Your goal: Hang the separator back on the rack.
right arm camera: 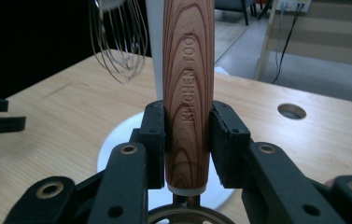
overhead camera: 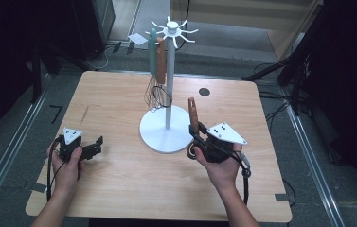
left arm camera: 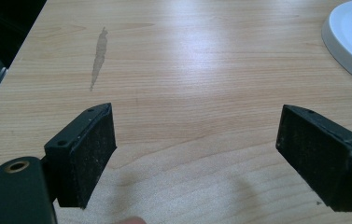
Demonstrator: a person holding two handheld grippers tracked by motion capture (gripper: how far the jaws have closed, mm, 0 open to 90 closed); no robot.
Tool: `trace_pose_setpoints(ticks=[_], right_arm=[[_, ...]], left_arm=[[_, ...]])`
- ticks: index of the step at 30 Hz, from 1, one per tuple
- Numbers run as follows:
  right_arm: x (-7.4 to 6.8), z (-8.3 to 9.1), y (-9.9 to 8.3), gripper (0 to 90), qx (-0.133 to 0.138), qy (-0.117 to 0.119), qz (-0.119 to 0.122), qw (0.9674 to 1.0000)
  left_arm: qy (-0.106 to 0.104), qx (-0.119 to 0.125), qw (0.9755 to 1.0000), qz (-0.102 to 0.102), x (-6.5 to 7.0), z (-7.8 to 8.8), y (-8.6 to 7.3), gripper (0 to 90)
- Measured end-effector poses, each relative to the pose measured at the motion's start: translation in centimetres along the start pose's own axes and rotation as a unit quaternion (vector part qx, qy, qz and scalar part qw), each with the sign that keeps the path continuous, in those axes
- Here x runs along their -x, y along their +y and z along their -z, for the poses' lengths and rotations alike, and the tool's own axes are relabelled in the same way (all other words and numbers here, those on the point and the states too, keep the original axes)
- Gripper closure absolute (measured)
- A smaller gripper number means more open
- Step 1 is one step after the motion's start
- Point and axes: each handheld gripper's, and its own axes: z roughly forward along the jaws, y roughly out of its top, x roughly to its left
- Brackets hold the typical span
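We grip wooden-handled tool (right arm camera: 186,93) in right gripper (right arm camera: 187,140), handle upright; rack (overhead camera: 166,127) just left; left gripper (left arm camera: 197,154) released.

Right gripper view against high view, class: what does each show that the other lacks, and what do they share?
Right gripper view: the words KITCHEN TOOL stamped on the wood-grain handle, with the right gripper shut on it.

High view: the rack's hook crown, the hanging green-handled tool and brown-handled tool, both hands, and the left gripper.

Shared: held handle, wire whisk, white rack base, table hole.
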Motion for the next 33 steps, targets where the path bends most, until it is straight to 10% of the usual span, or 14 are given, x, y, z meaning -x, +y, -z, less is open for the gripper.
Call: trace_pose_setpoints(ticks=[33], right_arm=[[-3.1, 0.8, 7.6, 70.0, 0.108, -0.011, 0.031, 0.9936]], left_arm=[[-0.001, -0.005, 1.0000, -0.004, 0.2, 0.2, -0.2, 12.6]])
